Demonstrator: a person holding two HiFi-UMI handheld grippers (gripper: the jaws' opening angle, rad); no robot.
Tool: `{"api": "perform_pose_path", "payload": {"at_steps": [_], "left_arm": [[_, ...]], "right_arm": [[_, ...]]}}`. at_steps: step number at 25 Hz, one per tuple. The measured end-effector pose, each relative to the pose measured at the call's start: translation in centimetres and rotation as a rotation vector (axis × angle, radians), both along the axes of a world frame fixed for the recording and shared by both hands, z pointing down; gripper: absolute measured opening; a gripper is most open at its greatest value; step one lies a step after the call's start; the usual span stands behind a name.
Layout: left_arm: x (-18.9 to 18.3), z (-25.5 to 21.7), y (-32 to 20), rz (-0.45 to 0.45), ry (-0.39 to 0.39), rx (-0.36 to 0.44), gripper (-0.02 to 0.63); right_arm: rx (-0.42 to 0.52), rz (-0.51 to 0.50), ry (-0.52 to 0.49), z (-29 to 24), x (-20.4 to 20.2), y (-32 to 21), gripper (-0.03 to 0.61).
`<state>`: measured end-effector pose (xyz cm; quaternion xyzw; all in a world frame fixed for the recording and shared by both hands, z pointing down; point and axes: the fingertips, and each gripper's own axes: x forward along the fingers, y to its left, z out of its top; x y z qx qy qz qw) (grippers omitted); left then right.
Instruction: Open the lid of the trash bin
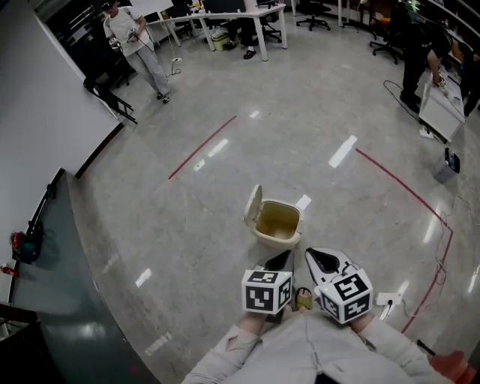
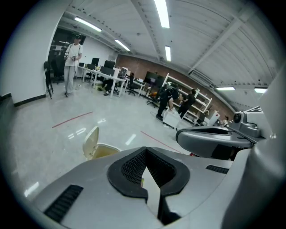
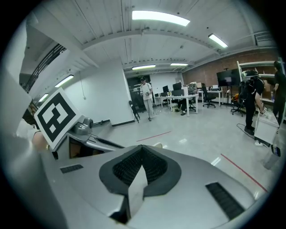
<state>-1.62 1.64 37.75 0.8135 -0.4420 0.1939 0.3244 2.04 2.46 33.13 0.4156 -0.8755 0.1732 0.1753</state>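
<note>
A cream trash bin (image 1: 279,225) stands on the grey floor just ahead of me. Its lid (image 1: 253,205) is swung up on the left side and the inside shows. The left gripper view has the bin (image 2: 102,150) low at left with its lid (image 2: 91,140) raised. My left gripper (image 1: 279,262) and right gripper (image 1: 325,260) hang side by side close to my body, short of the bin and apart from it. Both are shut with nothing between them: the left gripper (image 2: 145,151) and the right gripper (image 3: 142,148) each show tips meeting. Only the lid's tip (image 3: 157,145) peeks over the right jaws.
Red tape lines (image 1: 202,146) cross the floor beyond the bin. A dark partition (image 1: 67,262) runs along the left. A person (image 1: 135,45) stands far back left near desks (image 1: 217,19); another person (image 1: 416,56) bends by a white cart (image 1: 442,109) at right. A white plug block (image 1: 386,301) lies by my right side.
</note>
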Motion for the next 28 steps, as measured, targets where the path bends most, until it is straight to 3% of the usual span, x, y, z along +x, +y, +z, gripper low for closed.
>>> {"api": "perform_pose_path", "payload": {"at_steps": [28], "left_arm": [[0.0, -0.7, -3.3, -0.022, -0.010, 0.050, 0.005]], "right_arm": [[0.054, -0.043, 0.008, -0.1, -0.1, -3.1, 0.003]]}}
